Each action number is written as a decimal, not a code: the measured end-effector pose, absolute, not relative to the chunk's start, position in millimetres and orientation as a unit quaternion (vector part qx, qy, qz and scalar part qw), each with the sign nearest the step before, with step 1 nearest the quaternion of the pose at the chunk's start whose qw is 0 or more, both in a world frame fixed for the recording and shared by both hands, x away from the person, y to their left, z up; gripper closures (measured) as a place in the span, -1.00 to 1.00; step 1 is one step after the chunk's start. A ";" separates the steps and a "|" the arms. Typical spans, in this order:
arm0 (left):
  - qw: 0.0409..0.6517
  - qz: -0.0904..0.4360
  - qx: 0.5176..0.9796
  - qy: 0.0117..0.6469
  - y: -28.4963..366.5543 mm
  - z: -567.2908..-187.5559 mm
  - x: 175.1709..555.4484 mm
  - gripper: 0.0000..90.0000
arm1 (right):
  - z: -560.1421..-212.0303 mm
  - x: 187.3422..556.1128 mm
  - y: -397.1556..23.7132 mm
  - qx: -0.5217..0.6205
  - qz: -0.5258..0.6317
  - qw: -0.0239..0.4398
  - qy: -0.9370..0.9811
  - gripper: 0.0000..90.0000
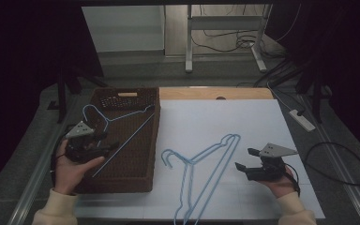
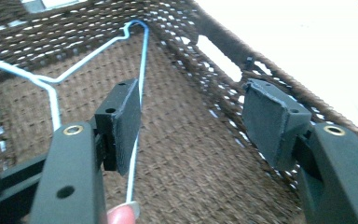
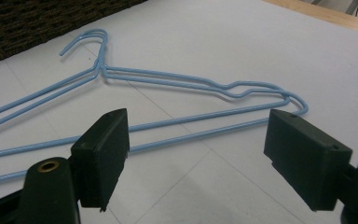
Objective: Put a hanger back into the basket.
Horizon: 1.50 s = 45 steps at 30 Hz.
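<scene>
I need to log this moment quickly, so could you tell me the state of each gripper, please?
Left gripper: open above the basket, a hanger beside one pad.
Right gripper: open, empty, near the hangers on the table.

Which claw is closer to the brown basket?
The left claw. It hangs over the basket, by the hanger inside. The right claw is off to the side over the white table.
</scene>
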<state>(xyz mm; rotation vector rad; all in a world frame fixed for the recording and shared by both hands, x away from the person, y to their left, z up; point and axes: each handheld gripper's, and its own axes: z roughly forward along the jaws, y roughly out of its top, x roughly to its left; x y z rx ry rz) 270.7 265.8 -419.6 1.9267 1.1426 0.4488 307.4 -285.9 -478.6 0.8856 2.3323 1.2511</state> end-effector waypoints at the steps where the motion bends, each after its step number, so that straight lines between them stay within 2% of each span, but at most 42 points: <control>1: 0.419 0.179 0.768 0.451 263.9 -419.9 268.5 -0.15 | -478.6 307.2 -285.8 0.312 0.441 0.174 0.823 -0.50; 9: 0.446 0.165 0.767 0.431 253.7 -425.6 257.0 -0.16 | -474.8 303.3 -284.2 0.307 0.446 0.176 0.822 -0.50; 33: 0.453 0.160 0.774 0.413 242.8 -433.7 247.0 -0.20 | -468.5 300.0 -281.1 0.307 0.447 0.175 0.822 -0.49; 45: 0.455 0.163 0.777 0.404 238.4 -436.3 243.5 -0.20 | -468.1 300.1 -271.9 0.304 0.443 0.156 0.829 -0.49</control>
